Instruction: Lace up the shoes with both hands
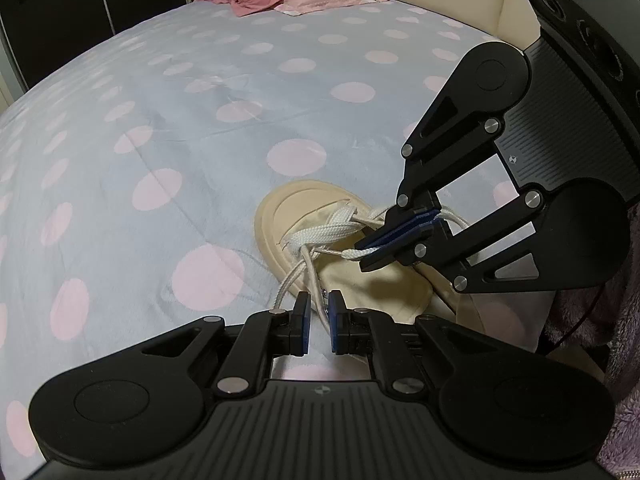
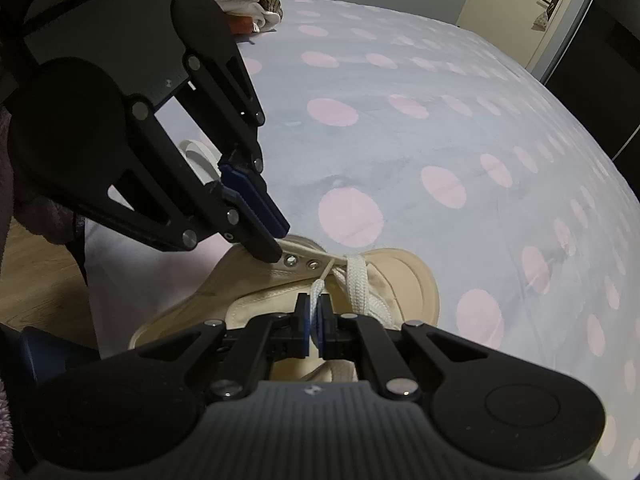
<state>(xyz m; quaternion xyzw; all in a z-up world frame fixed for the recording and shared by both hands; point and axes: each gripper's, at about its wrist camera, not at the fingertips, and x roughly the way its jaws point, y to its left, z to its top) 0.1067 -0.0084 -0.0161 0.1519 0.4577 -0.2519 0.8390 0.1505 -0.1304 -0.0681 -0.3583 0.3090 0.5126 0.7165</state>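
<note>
**Lace end held, next eyelet waiting**

A cream canvas shoe [image 1: 360, 280] lies on the polka-dot bedspread [image 1: 160, 140], toe toward twelve o'clock in my left view. My right gripper [image 2: 315, 320] is clamped on the free end of the white lace [image 2: 318, 292], pads pinched tight just behind the tip. My left gripper [image 1: 318, 320] stands parted, one lace strand running loose between its pads, nothing gripped; in the right view its tip rests at the eyelet flap at about ten o'clock. Two metal eyelets [image 2: 301, 262] show bare beside it. To thread well, I judge I should steady the flap with my left, keep my right hold close to the tip so it stays stiff, and aim squarely at the nearest hole.
</note>
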